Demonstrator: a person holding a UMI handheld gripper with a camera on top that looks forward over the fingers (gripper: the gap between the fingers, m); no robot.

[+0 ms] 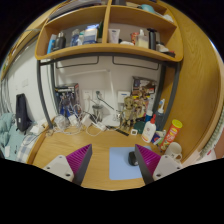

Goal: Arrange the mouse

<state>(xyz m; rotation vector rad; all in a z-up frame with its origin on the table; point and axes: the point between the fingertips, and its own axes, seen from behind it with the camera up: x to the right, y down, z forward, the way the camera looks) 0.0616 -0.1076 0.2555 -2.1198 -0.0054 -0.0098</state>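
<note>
As the tongs (112, 165) hang above the wooden bench (60, 148) with their two purple-padded fingers (81, 160) spread wide apart and holding nothing, the task appears to be at or near its beginning. The mouse (133, 157), a small dark object, lies on a light blue mouse mat (122, 164) on the bench, just ahead of the fingers and nearer the right one, touched by neither. Whether it already sits as required cannot be judged from this view; no grasp has been made. Remaining, by my reckoning: bring the tongs down about the mouse, clamp it, and set it in its proper place on the mat. Bottles and containers (152, 127) crowd the back of the bench, below loaded wall shelves (100, 45), well apart from the mouse.
</note>
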